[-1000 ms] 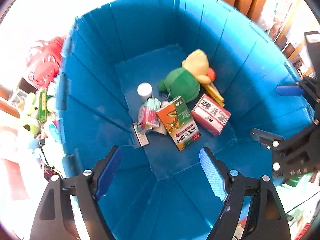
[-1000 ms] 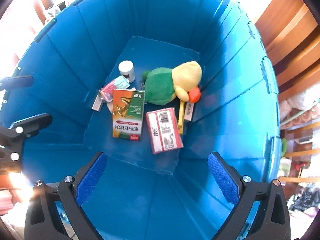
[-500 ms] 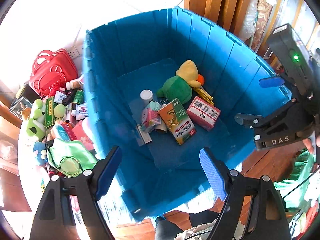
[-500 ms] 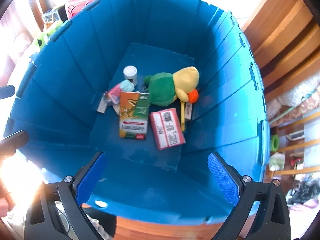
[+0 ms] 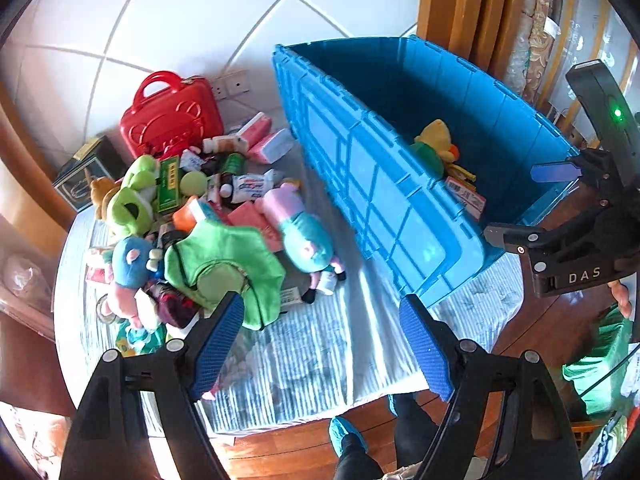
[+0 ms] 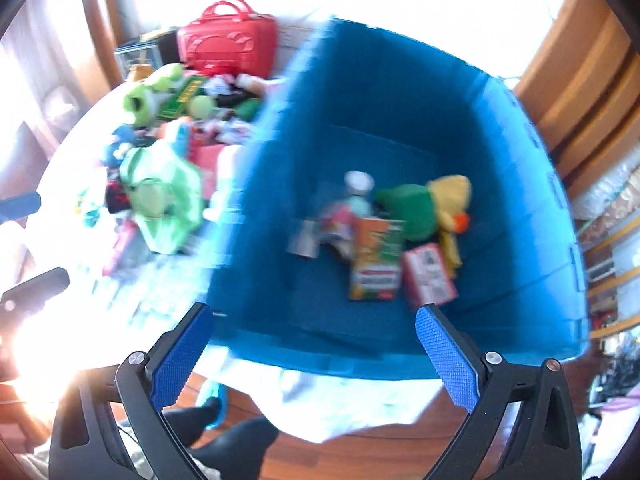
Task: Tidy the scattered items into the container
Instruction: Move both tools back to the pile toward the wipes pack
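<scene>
Nearest the lens, the left gripper (image 5: 322,344) stands with its two blue pads wide apart and nothing between them, above a striped cloth (image 5: 304,364). The right gripper (image 6: 314,344) likewise has its jaws spread wide and empty, over the near rim of the container. One blue container (image 5: 384,208) sits on the cloth, its long axis running from the near edge away toward the wooden panels behind. On its floor, in the blurred right wrist view, lie one orange-and-green box (image 6: 376,260), one red-and-white box (image 6: 430,274) just beside it, one green-and-yellow plush (image 6: 424,204) beyond them, and one white-capped jar (image 6: 359,181); smaller items there cannot be counted. Left of the container lies the scattered heap: one green flower-shaped plush (image 5: 224,268), one pink pig plush (image 5: 304,236), one frog plush (image 5: 130,196), and farthest, one red case (image 5: 172,114).
</scene>
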A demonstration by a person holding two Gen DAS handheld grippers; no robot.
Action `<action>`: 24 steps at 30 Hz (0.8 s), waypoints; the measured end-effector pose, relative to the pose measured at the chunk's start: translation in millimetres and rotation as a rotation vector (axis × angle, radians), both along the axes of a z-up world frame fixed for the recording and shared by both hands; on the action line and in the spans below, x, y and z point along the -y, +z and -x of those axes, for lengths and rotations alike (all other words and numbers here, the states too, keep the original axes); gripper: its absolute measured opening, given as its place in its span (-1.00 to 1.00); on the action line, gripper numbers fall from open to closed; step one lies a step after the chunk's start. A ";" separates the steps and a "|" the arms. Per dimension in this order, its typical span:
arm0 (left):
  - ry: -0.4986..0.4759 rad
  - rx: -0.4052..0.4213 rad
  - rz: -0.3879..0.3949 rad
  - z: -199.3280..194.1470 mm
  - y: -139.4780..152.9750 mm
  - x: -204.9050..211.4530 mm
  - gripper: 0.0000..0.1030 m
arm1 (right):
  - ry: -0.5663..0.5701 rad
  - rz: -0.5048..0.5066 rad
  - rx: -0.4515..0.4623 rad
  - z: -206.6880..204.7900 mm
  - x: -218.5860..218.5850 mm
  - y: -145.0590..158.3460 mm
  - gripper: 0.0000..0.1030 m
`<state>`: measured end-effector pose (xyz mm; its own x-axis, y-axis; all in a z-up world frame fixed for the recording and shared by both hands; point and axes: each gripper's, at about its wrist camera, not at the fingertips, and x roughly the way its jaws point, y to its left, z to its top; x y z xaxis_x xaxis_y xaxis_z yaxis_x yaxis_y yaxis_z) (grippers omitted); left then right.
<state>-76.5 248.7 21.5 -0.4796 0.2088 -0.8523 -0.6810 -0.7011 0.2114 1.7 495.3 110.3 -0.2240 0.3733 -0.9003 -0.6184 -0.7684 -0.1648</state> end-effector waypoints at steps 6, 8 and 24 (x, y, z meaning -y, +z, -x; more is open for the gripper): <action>0.082 0.021 -0.016 18.2 -0.7 62.0 0.55 | 0.073 0.017 0.001 52.7 42.2 -10.5 0.99; 0.113 0.014 -0.029 24.8 -0.6 77.9 0.55 | 0.107 0.021 0.001 70.1 51.1 -12.8 0.99; 0.367 -0.099 -0.033 93.7 -33.8 147.0 0.55 | 0.317 0.095 -0.049 184.5 53.2 -75.7 0.99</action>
